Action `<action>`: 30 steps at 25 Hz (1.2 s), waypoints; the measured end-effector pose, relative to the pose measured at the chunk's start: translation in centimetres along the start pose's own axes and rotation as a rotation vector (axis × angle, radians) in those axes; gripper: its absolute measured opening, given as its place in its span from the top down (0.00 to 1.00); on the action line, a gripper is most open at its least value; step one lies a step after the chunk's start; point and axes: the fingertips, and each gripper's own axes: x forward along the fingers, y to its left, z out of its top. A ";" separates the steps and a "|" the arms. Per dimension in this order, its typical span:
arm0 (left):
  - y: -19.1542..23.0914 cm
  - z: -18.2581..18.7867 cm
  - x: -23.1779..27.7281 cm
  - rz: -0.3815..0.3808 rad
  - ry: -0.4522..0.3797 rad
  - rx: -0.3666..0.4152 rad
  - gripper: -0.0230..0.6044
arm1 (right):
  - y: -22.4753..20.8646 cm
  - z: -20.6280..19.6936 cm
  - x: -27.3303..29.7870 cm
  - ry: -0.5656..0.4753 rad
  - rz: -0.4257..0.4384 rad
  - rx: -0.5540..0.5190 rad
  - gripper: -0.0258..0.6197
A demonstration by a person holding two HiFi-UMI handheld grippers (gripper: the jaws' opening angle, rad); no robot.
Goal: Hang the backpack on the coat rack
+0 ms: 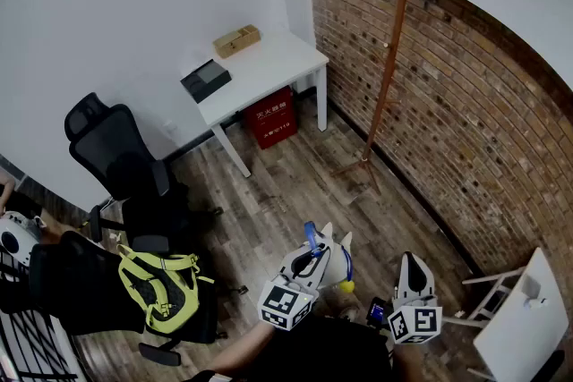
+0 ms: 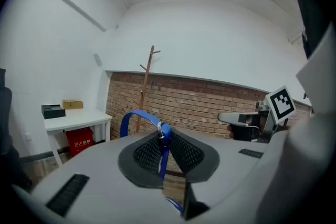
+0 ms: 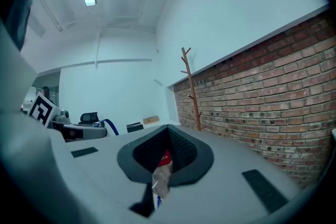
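The wooden coat rack (image 1: 387, 67) stands against the brick wall, far ahead of both grippers; it also shows as the coat rack (image 2: 146, 86) and the coat rack (image 3: 191, 89). My left gripper (image 1: 336, 239) is shut on a blue strap (image 2: 142, 115), which loops up over its jaws. My right gripper (image 1: 409, 258) is shut on a pale strip with a red tag (image 3: 160, 176). What hangs below the grippers is hidden. A black and lime-green backpack (image 1: 161, 286) rests on a dark chair at the lower left, apart from both grippers.
A white desk (image 1: 269, 58) at the back holds a black box (image 1: 206, 80) and a wooden box (image 1: 236, 40), with a red box (image 1: 271, 116) beneath. A black office chair (image 1: 116, 152) stands left. A white board (image 1: 524, 318) leans at the lower right.
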 end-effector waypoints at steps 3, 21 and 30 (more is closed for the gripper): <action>0.9 -0.1 -0.2 0.010 0.004 -0.007 0.89 | 0.4 -0.1 0.1 0.014 -0.006 0.005 0.94; 4.0 -0.3 -1.9 -0.019 0.013 -0.026 0.89 | 3.7 -0.6 2.0 0.009 -0.019 0.017 0.94; 4.8 -0.5 -2.2 -0.089 0.032 -0.009 0.89 | 5.2 -0.9 3.0 -0.007 -0.081 0.022 0.94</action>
